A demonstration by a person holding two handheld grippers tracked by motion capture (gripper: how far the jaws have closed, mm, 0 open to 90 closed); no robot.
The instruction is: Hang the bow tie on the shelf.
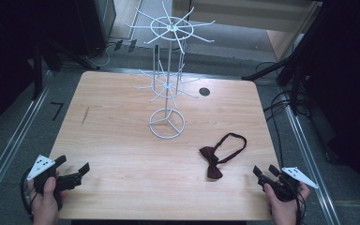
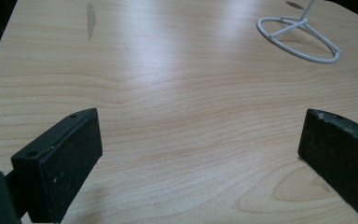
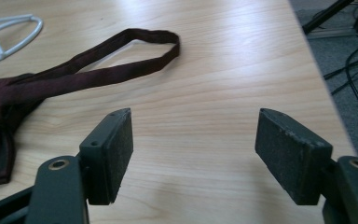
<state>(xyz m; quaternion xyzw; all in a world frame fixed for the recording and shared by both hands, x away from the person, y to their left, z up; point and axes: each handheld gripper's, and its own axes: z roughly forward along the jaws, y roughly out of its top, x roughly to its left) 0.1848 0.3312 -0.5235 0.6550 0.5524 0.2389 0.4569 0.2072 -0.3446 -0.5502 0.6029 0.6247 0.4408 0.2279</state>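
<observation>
High view: the bow tie [image 1: 218, 157] lies flat on the desk [image 1: 122, 140], near its right front corner, well apart from the white wire rack [image 1: 168, 93] at the desk centre. The right gripper [image 1: 267, 172] rests near the bow tie, the left gripper [image 1: 72, 168] far from it at the left front edge. Both sets of fingers stand wide and hold nothing.

Left gripper view: the fingers [image 2: 65, 158] are spread wide over bare desk; the rack's ring base [image 2: 303, 39] sits ahead.

Right gripper view: the fingers [image 3: 112, 149] are spread wide and empty. The bow tie [image 3: 9, 102] lies to the left, and its 1 strap loop [image 3: 135, 56] extends ahead.

Handling judgement: the item appears light, soft and limp, and not fragile. It will likely sag when lifted. Take hold at the strap loop, or at the knot for a firmer pinch.
</observation>
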